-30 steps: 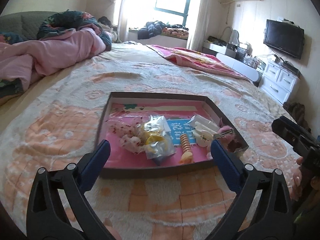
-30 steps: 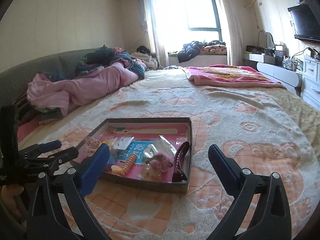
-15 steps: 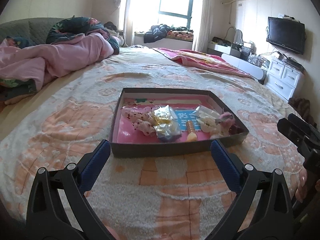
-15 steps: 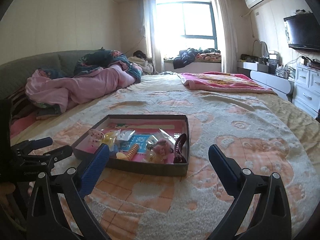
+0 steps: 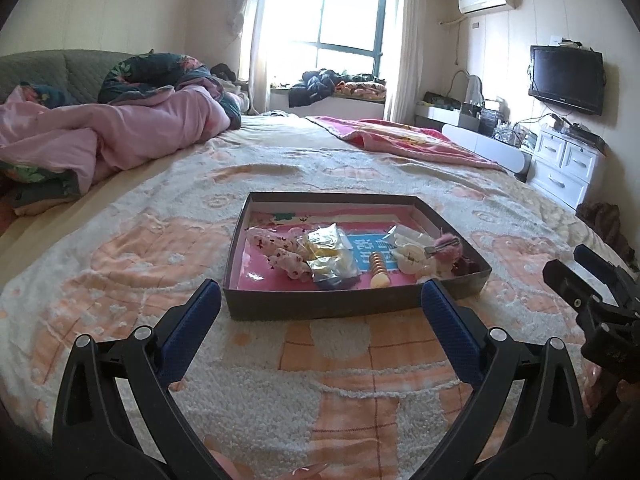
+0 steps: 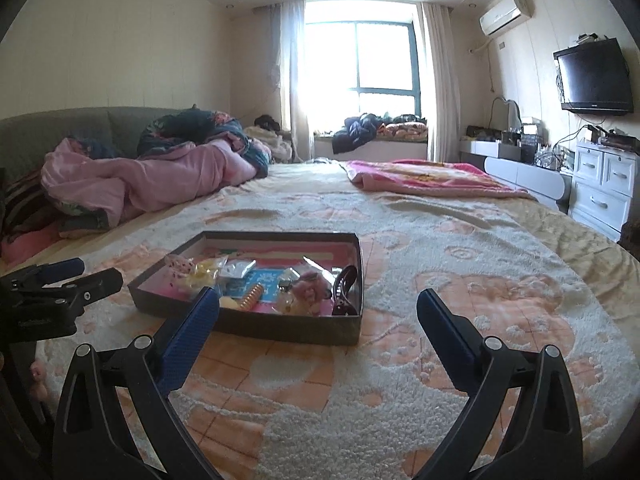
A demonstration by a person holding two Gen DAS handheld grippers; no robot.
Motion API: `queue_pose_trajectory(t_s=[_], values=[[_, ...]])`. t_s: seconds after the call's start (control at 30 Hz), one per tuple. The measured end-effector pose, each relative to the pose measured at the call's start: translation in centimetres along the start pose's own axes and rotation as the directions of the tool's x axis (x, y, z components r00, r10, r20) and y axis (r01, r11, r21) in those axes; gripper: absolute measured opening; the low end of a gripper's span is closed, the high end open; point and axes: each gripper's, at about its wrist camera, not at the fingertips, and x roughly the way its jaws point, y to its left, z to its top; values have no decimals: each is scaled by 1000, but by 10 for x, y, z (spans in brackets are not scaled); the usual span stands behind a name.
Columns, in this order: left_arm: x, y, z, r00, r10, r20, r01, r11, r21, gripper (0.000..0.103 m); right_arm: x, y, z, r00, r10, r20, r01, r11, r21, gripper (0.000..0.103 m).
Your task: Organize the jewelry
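Observation:
A shallow dark box [image 5: 320, 304] with a pink floor sits on the bed, also in the right wrist view [image 6: 288, 330]. It holds small items: a floral fabric piece [image 5: 280, 250], clear bags [image 5: 330, 254], a gold spiral clip [image 5: 378, 268], a white clip [image 5: 412, 258], a pink fluffy piece [image 5: 450, 246] and a dark claw clip [image 6: 344, 290]. My left gripper [image 5: 320, 314] is open and empty, low in front of the box. My right gripper [image 6: 318, 314] is open and empty, in front of the box's right end.
The bed has a peach and white fleece cover [image 5: 348, 364]. Pink bedding [image 5: 120, 140] is heaped at the back left. A pink blanket [image 6: 424, 180] lies at the back right. White drawers [image 6: 604, 188] and a wall television [image 6: 592, 76] stand on the right.
Both grippers have lowered and tilted up, so the box now looks flatter and farther ahead. Both stay open and empty. Nothing in the box has moved.

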Motion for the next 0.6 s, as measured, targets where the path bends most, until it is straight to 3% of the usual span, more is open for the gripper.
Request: queue_pose_trajectory(t_s=[0.6], values=[[2,4,2,999,2,48,-1,1000,-27,92,6,-6,2,998,-11,57,10,1000,16,96]])
